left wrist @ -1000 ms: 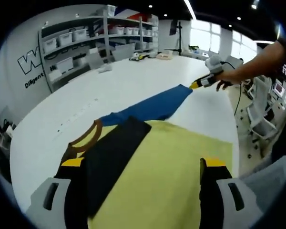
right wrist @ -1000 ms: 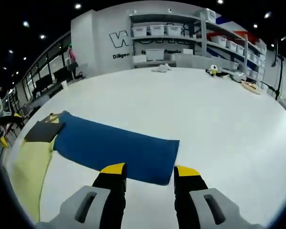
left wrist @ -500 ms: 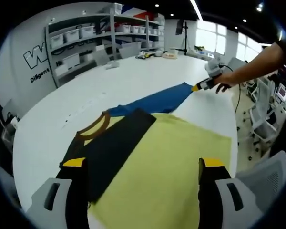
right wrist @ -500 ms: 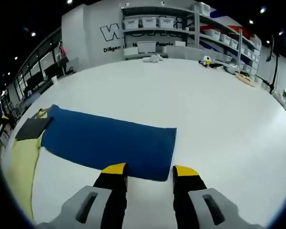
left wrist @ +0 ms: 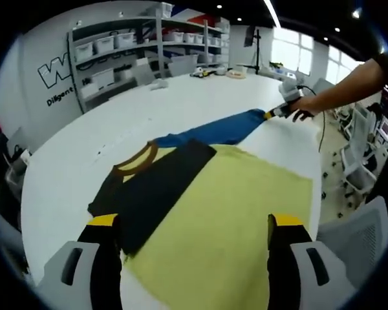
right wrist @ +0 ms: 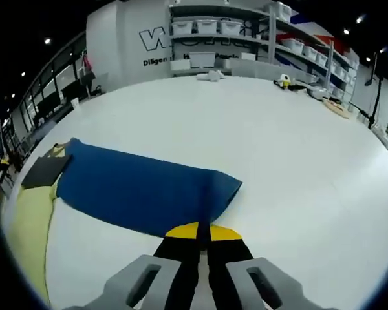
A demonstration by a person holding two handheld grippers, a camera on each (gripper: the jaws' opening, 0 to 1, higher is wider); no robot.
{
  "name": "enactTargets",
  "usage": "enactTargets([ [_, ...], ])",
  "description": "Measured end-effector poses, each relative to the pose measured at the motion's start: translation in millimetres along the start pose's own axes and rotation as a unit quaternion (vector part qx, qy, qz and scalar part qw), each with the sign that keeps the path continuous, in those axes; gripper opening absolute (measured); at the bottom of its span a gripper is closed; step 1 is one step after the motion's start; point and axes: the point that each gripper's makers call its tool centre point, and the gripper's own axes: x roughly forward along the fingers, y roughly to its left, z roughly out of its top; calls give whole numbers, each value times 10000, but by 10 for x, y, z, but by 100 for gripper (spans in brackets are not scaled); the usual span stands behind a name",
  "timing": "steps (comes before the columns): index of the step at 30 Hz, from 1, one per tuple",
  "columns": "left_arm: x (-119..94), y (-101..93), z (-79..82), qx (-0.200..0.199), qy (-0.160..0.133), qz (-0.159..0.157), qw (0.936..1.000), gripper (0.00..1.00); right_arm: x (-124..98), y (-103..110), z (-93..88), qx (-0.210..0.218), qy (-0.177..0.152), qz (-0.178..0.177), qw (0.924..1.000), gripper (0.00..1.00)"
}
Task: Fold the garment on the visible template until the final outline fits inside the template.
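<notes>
The left gripper point(left wrist: 191, 226) hangs with its jaws spread wide, grasping nothing, above the yellow body of the garment point(left wrist: 226, 213), which lies flat on the white tabletop point(left wrist: 77, 168); a black panel point(left wrist: 158, 187) and a brown collar point(left wrist: 134, 161) sit to the left. The blue sleeve point(right wrist: 139, 190) stretches right, where the right gripper point(right wrist: 199, 231) is clenched on its cuff edge. No template outline is discernible. Folding looks barely begun: the sleeve needs bringing inward, then the body. Shelving with bins point(right wrist: 213, 29) lines the far wall.
</notes>
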Motion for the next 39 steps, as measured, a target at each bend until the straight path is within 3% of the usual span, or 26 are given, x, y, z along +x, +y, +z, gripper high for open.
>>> enactTargets([
  [8,-120,69,-68,-97,-62,74,9999,90,-122,31,140,-128,-253,3,9996,0],
  [15,-205,112,-97,-103,-219,202,9995,97,-254,107,374,-119,-501,116,9986,0],
  [29,-422,212,-226,-216,-377,312,9986,99,-489,456,784,-388,-917,304,9946,0],
  [39,-619,321,-389,-328,-475,404,9975,99,-769,802,1195,-510,-1224,393,9904,0],
])
